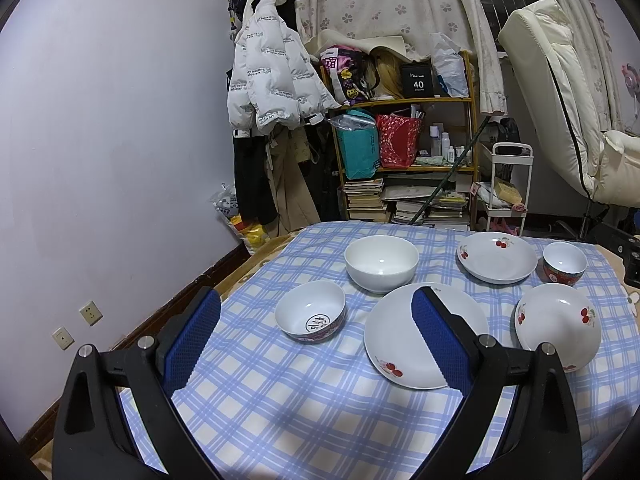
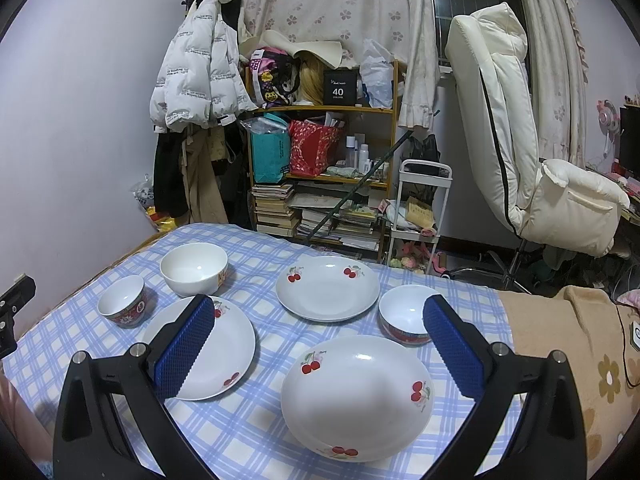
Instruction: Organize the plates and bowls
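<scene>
Six pieces spread apart on the blue checked tablecloth (image 2: 256, 432), nothing stacked yet. Left to right in the right wrist view: small red-patterned bowl (image 2: 122, 301), plain white bowl (image 2: 194, 268) behind it, flat cherry plate (image 2: 224, 356) partly behind a finger, far cherry plate (image 2: 328, 288), second red-patterned bowl (image 2: 404, 316), near deep cherry plate (image 2: 358, 396). Left gripper (image 1: 316, 340) spread wide, empty, above the cloth near the small bowl. Right gripper (image 2: 318, 346) also wide and empty, over the near deep plate. All look like glazed ceramic: stiff, fairly heavy, slippery, will chip if knocked. Best hold is probably a rim pinch, one finger inside and one outside. Plates sit low, so getting a finger under the edge looks awkward.
</scene>
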Motion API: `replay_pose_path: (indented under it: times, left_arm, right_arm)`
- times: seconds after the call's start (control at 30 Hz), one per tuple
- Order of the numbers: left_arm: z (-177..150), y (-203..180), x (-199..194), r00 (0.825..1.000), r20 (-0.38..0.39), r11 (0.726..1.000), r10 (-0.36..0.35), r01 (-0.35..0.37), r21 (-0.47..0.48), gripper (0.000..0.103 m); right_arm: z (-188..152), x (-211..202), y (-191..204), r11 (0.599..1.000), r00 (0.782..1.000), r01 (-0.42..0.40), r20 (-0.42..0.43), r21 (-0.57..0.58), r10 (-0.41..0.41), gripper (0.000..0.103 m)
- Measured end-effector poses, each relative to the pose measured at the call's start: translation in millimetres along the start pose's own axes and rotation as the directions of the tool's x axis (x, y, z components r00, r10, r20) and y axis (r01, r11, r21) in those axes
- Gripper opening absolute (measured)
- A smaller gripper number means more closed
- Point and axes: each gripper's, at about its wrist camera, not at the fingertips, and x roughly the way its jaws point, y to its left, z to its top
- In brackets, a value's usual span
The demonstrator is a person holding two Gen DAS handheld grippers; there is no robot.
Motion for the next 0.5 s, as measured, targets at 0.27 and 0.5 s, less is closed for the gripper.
replay_pose_path:
  times: [0.27,0.5]
  left_arm:
    - [-0.1,1.5,-0.6,1.000,-0.006,1.000,0.003,-0.003,-0.003,0.095]
    - [-0.8,2.6,0.3,1.000,-0.007,1.000,0.001,-0.001,-0.002,0.095]
  right_arm:
    - [-0.2,0.5,-1.4,1.000,1.000,-0.002,-0.003,0.004,0.002,0.103]
    - [0.2,0.8,-1.8,1.000,1.000,-0.004,-0.004,0.007,0.004,0.103]
